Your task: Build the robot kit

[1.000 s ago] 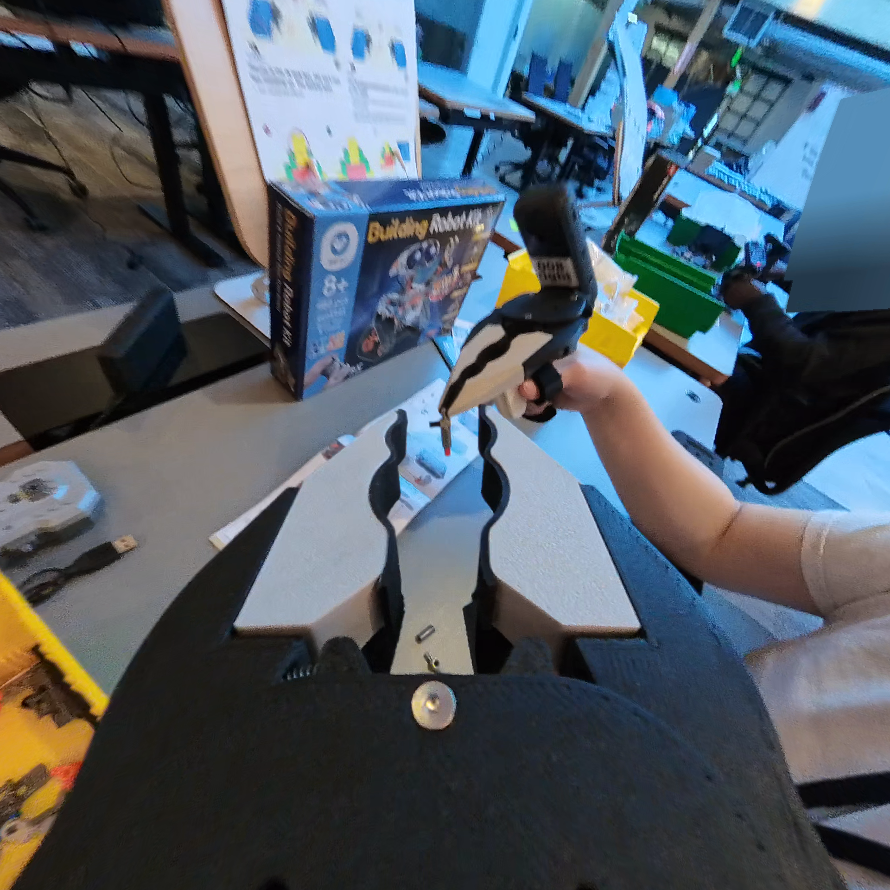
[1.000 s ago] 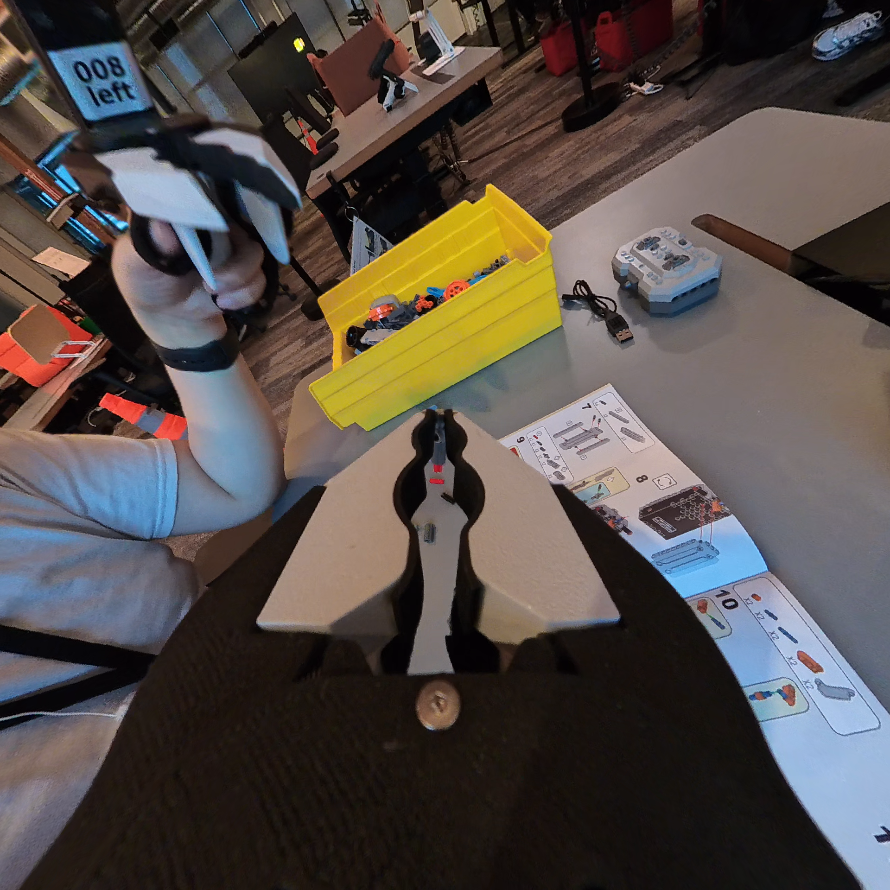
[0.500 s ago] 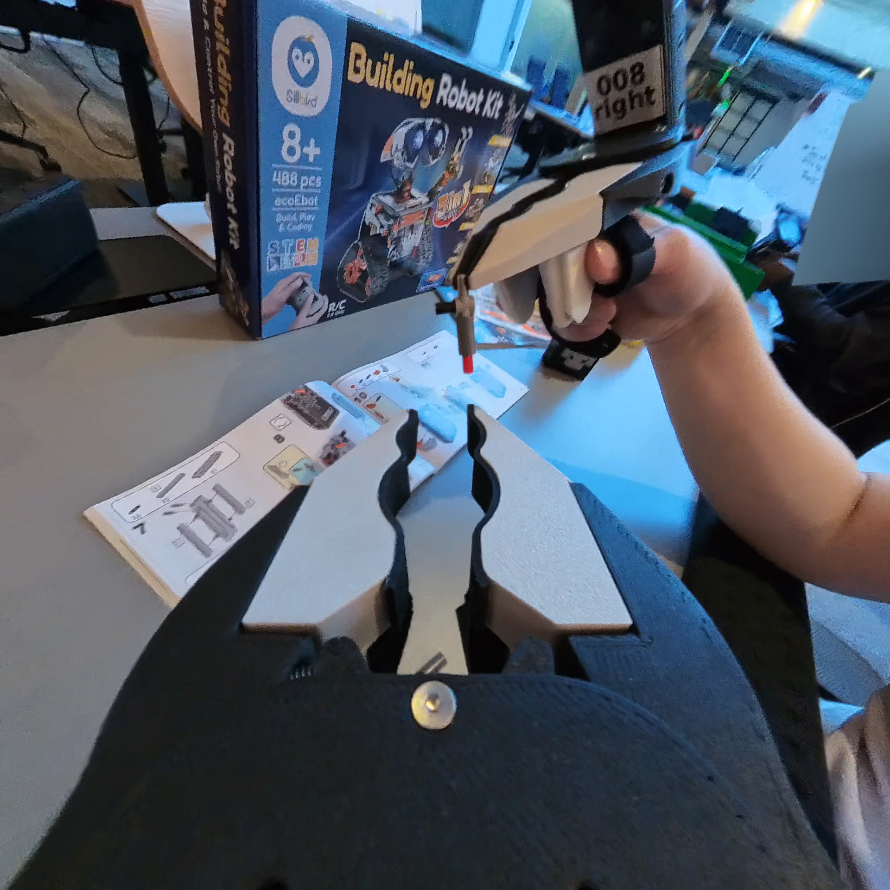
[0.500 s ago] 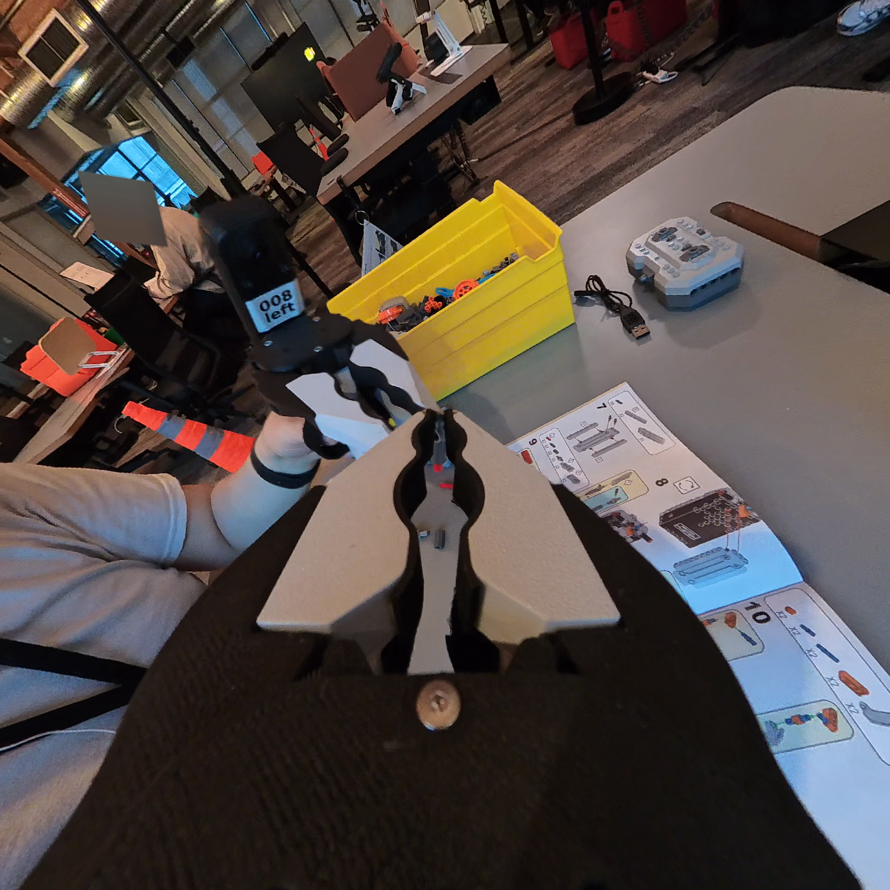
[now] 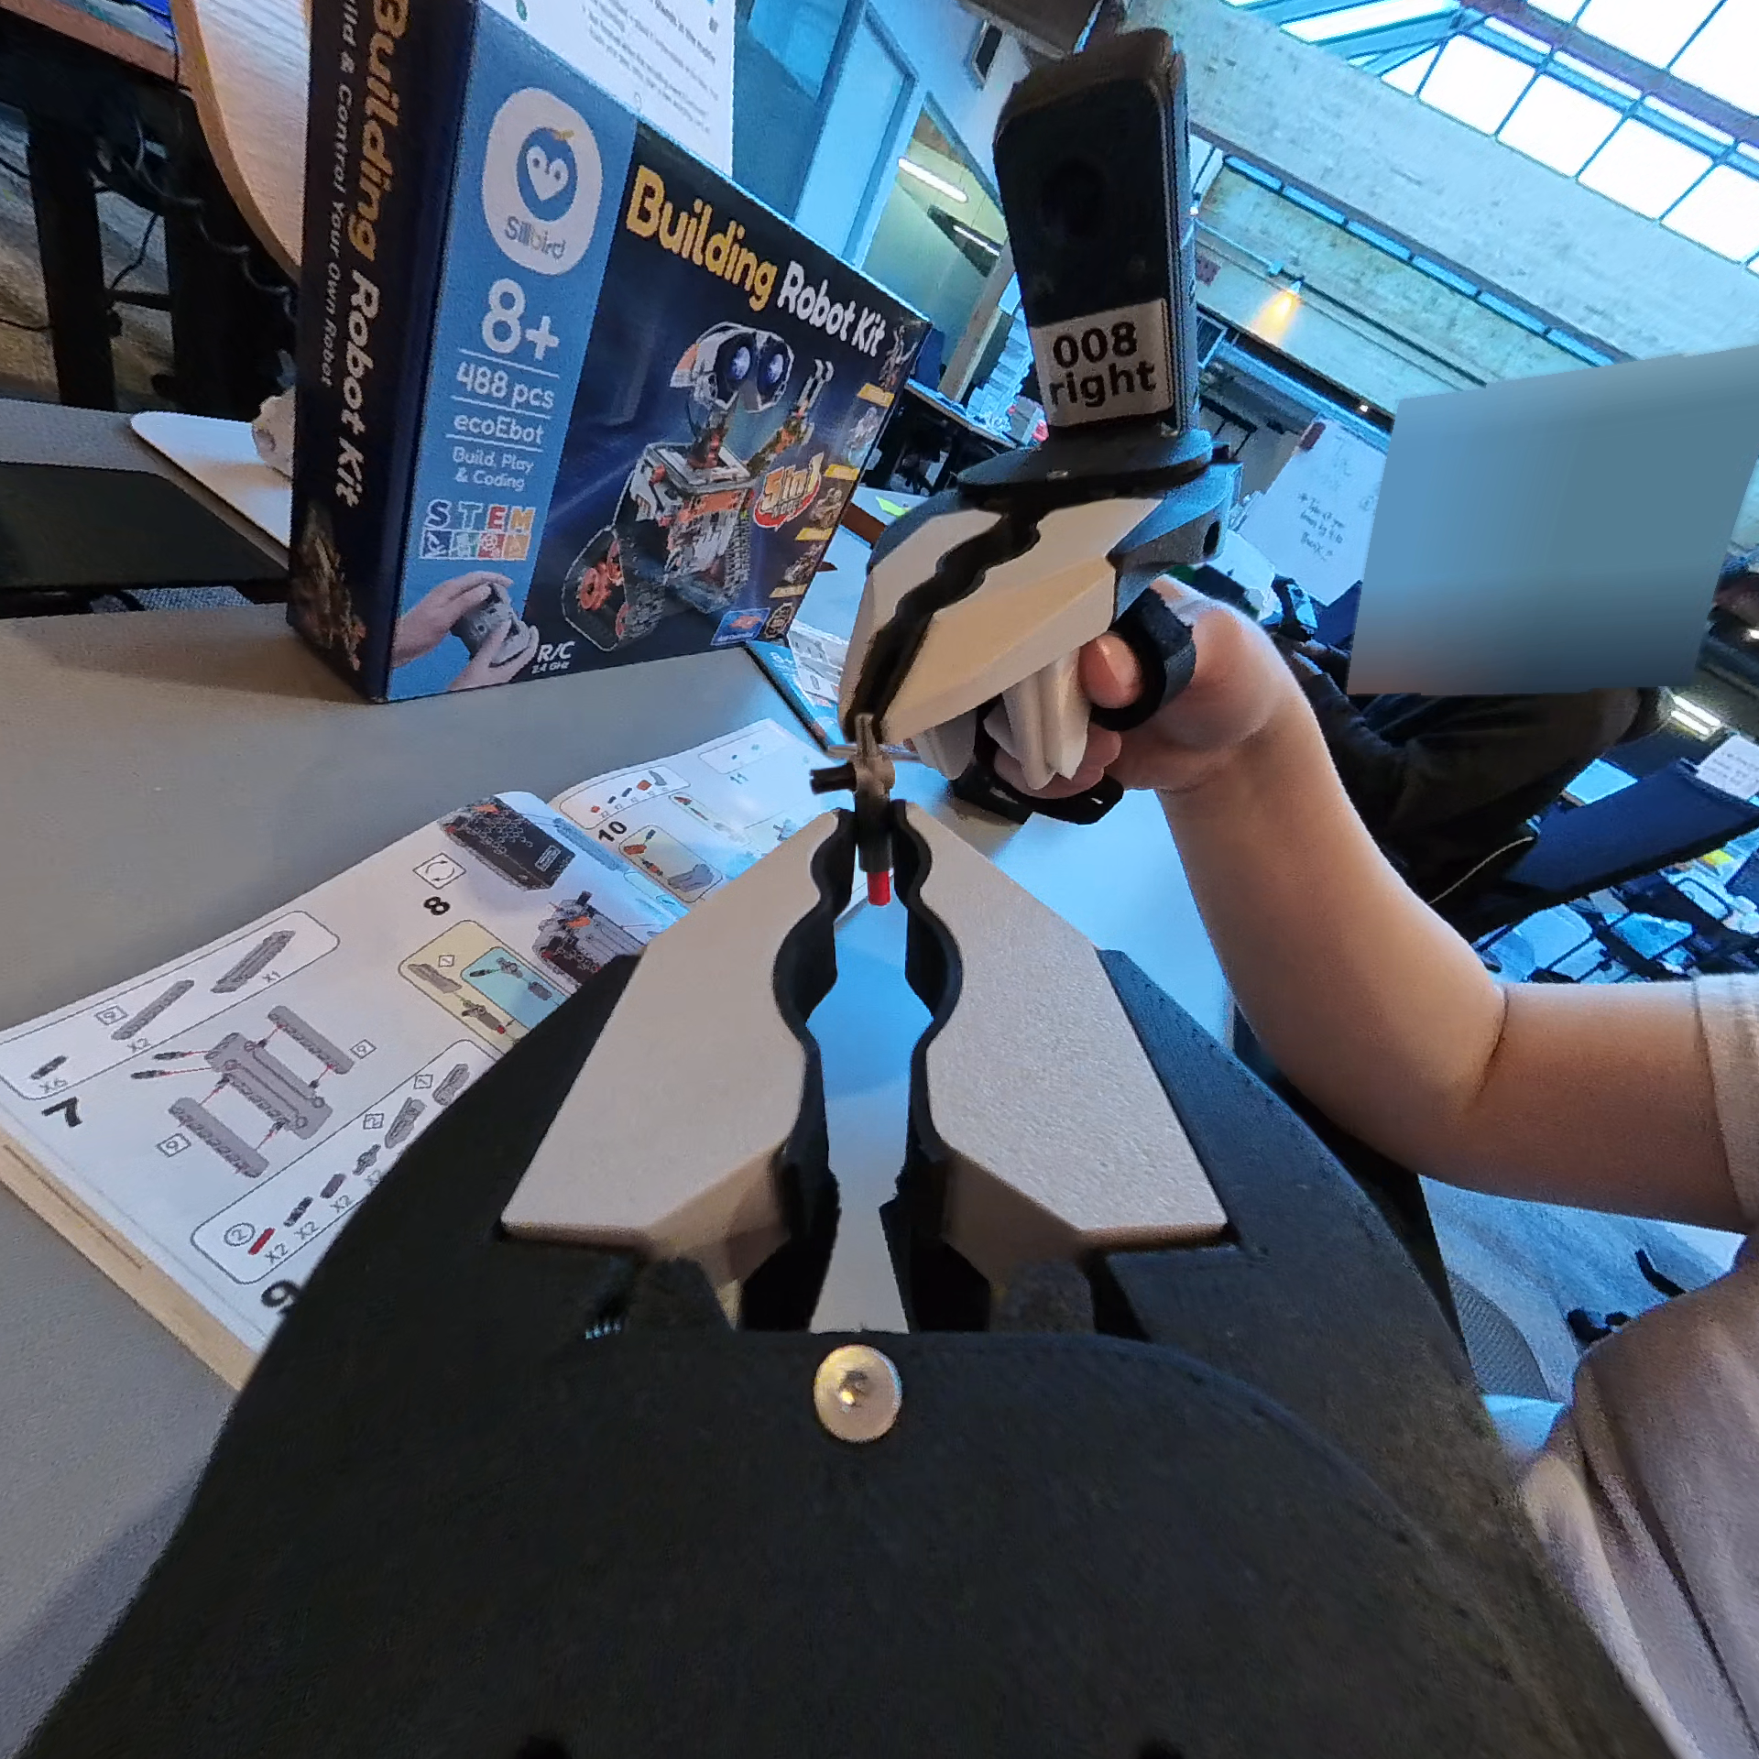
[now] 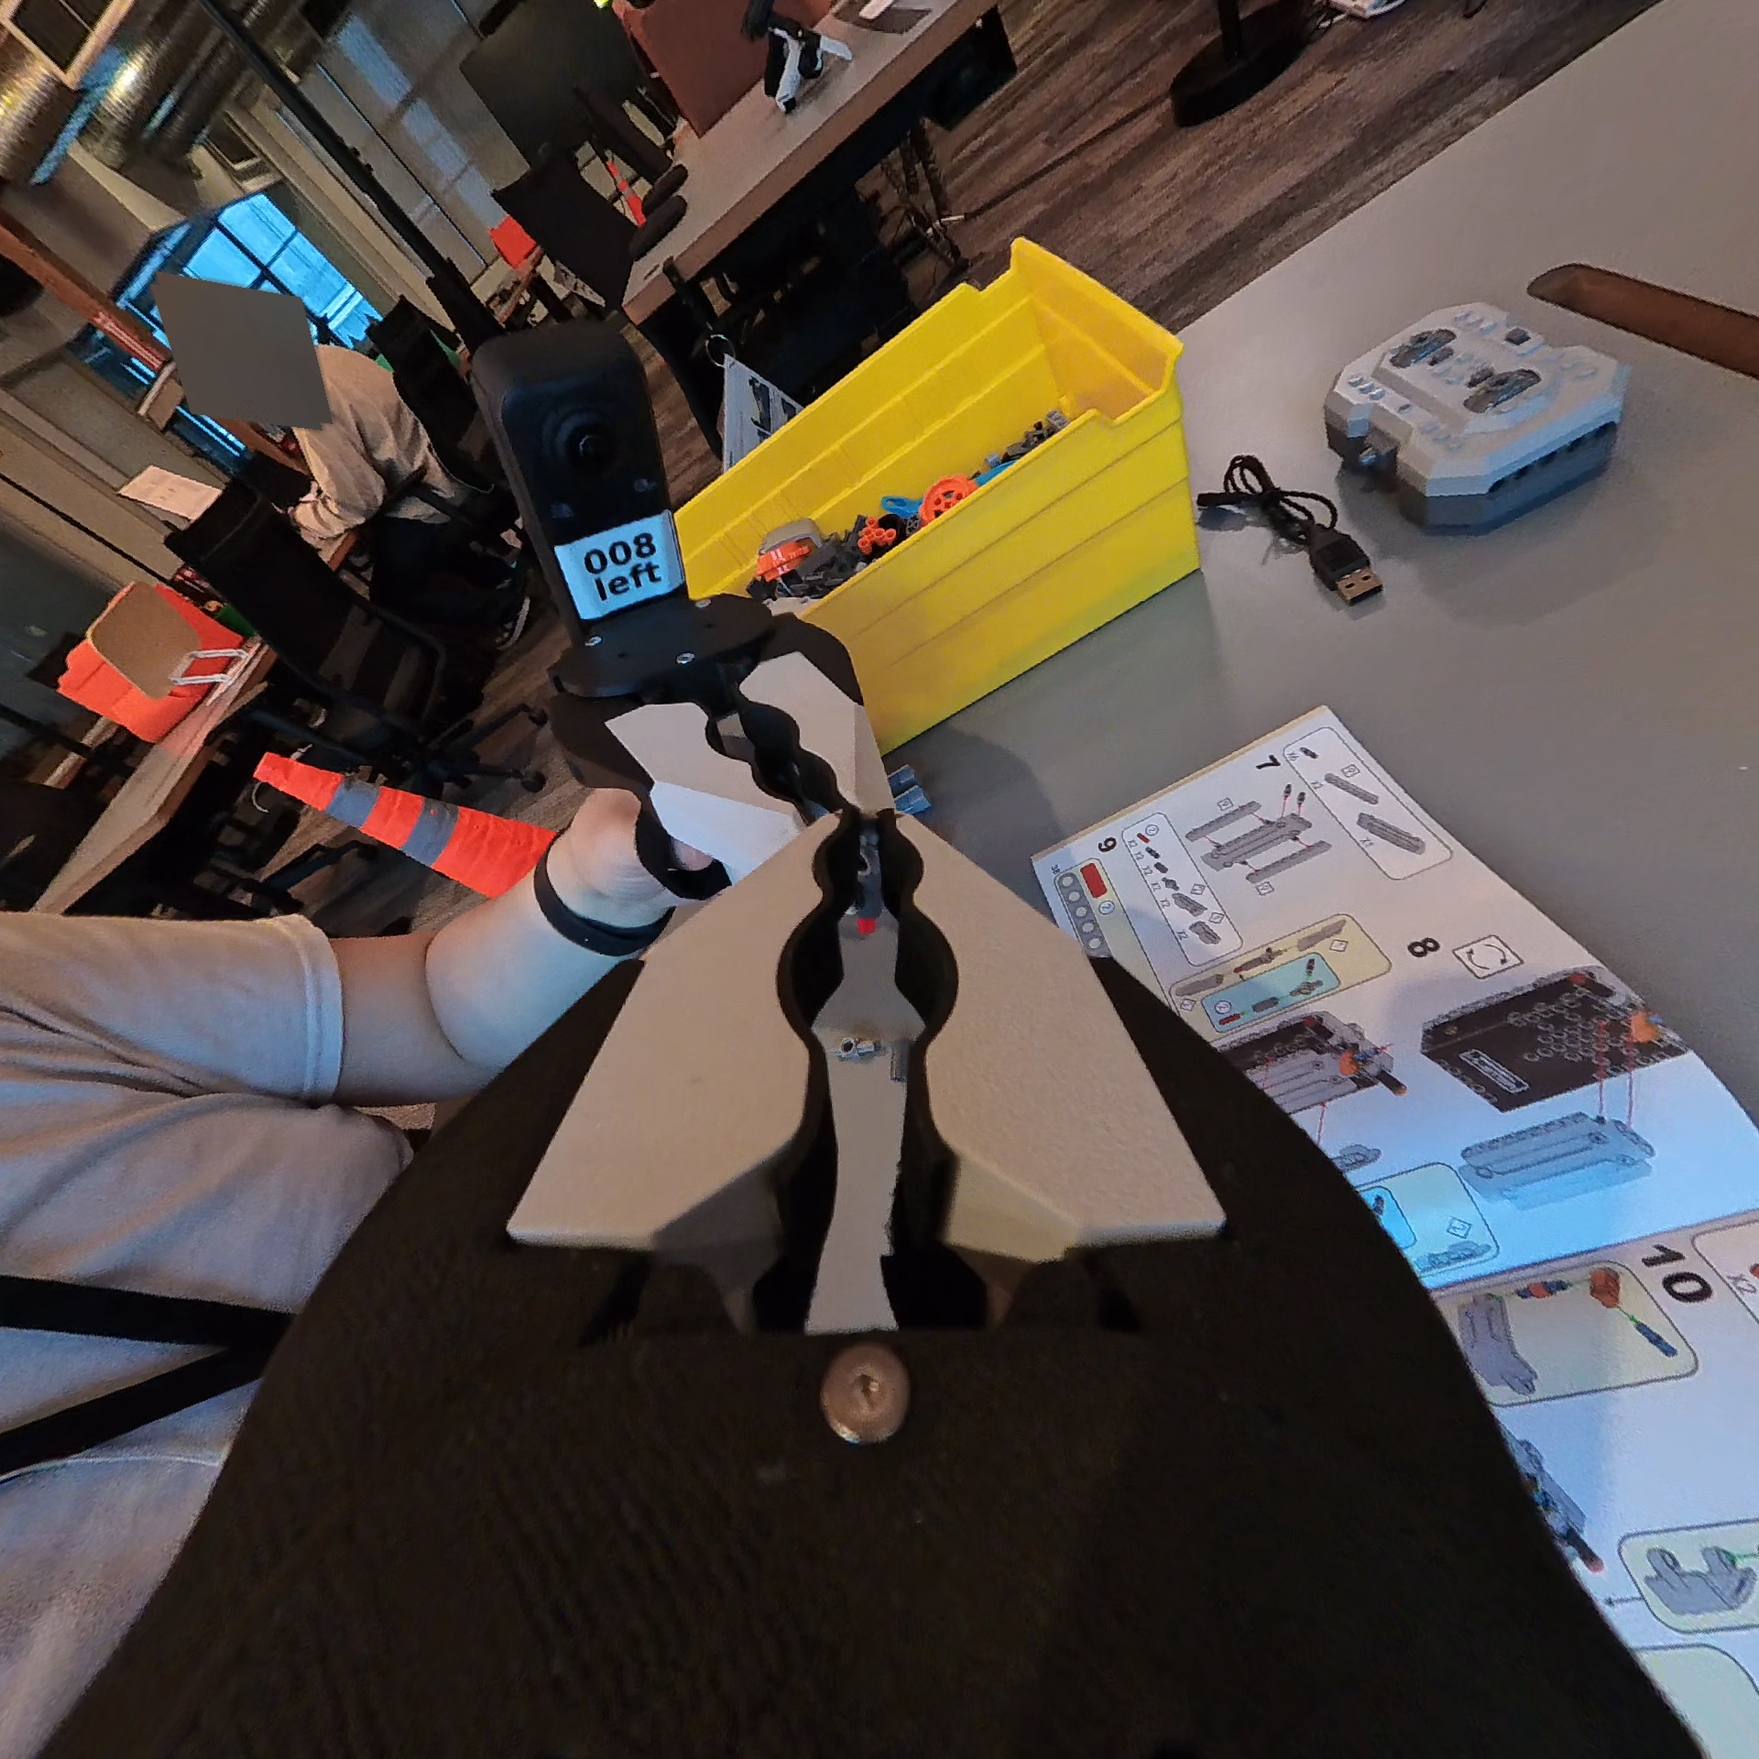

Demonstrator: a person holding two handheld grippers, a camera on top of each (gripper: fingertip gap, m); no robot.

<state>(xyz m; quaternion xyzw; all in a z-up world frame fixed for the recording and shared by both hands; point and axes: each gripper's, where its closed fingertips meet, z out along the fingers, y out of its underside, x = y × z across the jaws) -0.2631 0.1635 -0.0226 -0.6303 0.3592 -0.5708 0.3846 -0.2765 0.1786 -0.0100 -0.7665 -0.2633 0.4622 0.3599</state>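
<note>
My right gripper (image 6: 861,838) is shut on a small part (image 6: 864,895), a thin grey and black pin with a red tip. In the left wrist view the right gripper (image 5: 861,723) holds the part (image 5: 868,838) pointing down above the grey table (image 5: 190,761). My left gripper (image 5: 869,833) has its jaws narrowed around the part's lower end, with the red tip showing just inside the tips. The two grippers meet tip to tip. The left gripper also shows in the right wrist view (image 6: 819,800). Two tiny metal bits lie between the right gripper's fingers.
An open instruction booklet (image 5: 286,1028) lies on the table under the grippers, also in the right wrist view (image 6: 1428,952). A blue kit box (image 5: 571,428) stands behind it. A yellow bin (image 6: 999,590) of parts, a USB cable (image 6: 1304,523) and a grey controller (image 6: 1475,409) lie farther off. Left and right tips are no more than a few centimetres apart. The grey controller (image 6: 1475,409) is about equally far from each gripper, around 30 cm.
My left gripper has moved up to the right gripper and narrowed its jaws around the hanging part. The right gripper has kept hold of the part and tilted toward the left one.
</note>
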